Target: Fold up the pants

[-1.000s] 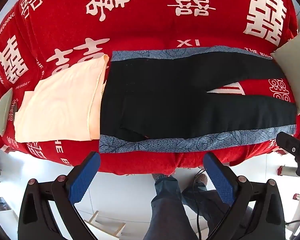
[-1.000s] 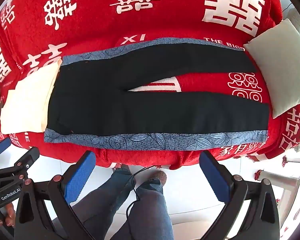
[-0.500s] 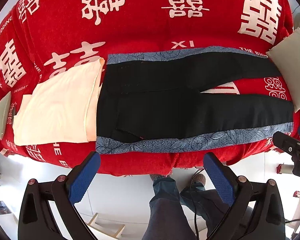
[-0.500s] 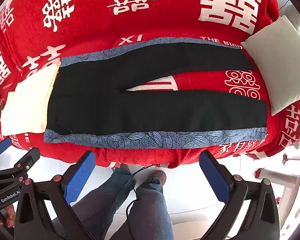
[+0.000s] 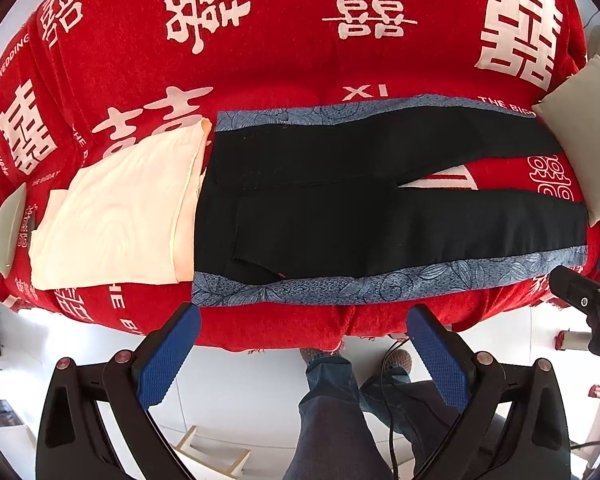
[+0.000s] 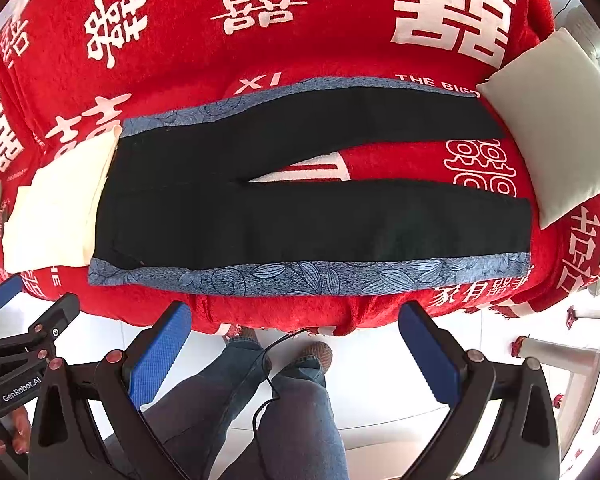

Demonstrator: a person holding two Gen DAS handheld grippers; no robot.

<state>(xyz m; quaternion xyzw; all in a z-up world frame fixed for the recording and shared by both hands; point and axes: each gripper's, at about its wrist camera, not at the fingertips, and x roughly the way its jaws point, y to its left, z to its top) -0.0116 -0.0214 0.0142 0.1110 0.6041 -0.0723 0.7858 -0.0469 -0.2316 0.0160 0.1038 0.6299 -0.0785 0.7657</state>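
Note:
Black pants with blue patterned side stripes (image 5: 380, 216) lie flat on a red sofa, waist at the left, both legs spread toward the right. They also show in the right wrist view (image 6: 300, 204). My left gripper (image 5: 300, 344) is open and empty, held off the sofa's front edge, below the pants' waist half. My right gripper (image 6: 294, 340) is open and empty, below the near leg's middle. Neither touches the pants.
A folded cream cloth (image 5: 116, 216) lies against the waist at the left. A pale cushion (image 6: 556, 120) sits at the leg ends on the right. The red cover with white characters (image 5: 300, 60) drapes the sofa. The person's legs (image 6: 268, 400) stand on white floor.
Both grippers have drifted slightly, so the sofa and pants sit a little differently in view. The pants have not moved and both grippers stay open.

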